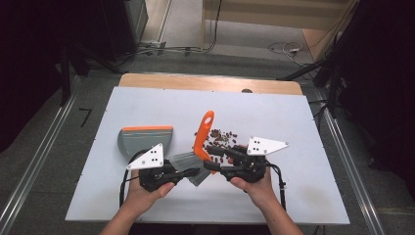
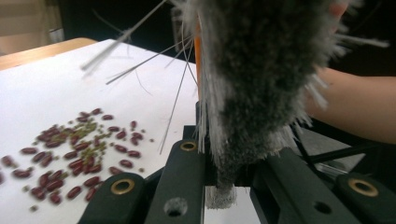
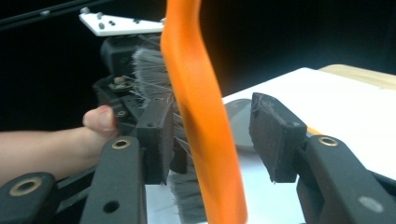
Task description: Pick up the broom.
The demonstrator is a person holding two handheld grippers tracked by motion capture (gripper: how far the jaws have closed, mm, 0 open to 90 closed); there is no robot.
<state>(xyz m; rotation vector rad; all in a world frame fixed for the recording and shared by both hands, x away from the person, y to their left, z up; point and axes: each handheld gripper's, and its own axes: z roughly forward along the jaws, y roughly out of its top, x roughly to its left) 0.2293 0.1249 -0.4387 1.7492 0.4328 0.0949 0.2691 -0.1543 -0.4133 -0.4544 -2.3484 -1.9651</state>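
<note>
My left claw (image 1: 188,172) is clamped on the brush (image 1: 201,139) by its grey bristles, near the tabletop's (image 1: 293,127) front edge. My right claw (image 3: 210,140) stands open around the orange handle, the pads not pressing. Beans (image 1: 222,137) lie just behind; the dustpan (image 1: 145,139) is left.

A brush (image 1: 198,149) with grey bristles and an orange handle pointing up-frame lies at centre, tilted; red beans (image 1: 222,138) are scattered just right of it.
</note>
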